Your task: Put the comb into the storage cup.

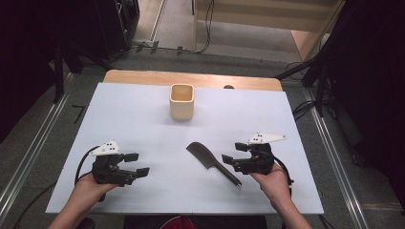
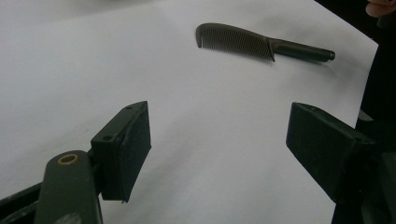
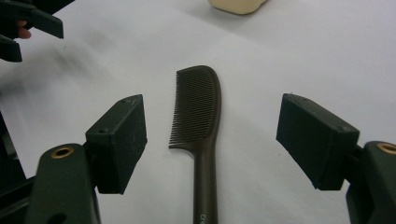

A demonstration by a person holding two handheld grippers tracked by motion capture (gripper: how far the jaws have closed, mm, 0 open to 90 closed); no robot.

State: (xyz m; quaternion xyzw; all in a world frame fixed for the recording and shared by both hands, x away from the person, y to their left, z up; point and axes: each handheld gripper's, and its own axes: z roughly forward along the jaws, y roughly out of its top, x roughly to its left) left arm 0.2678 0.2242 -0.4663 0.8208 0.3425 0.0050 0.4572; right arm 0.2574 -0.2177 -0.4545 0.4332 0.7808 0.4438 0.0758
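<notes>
The tabletop (image 1: 143, 129) carries one beige cup (image 1: 182, 101) at the far middle and one dark comb (image 1: 213, 163) near you, beside the right gripper (image 1: 233, 153). Both grippers, including the left gripper (image 1: 136, 163), stand wide open and empty. Lower the right gripper squarely over the comb handle, then close.

The long-handled plastic comb (image 3: 198, 126) is dark brown, nearly black. At its twelve o'clock, the squarish open cup (image 1: 182, 101) is pale cream, perhaps wood-toned inside. The flat table sheet (image 1: 143, 129) is plain white, unpatterned, edged by light wood. Both grippers' jaws are matte black.
</notes>
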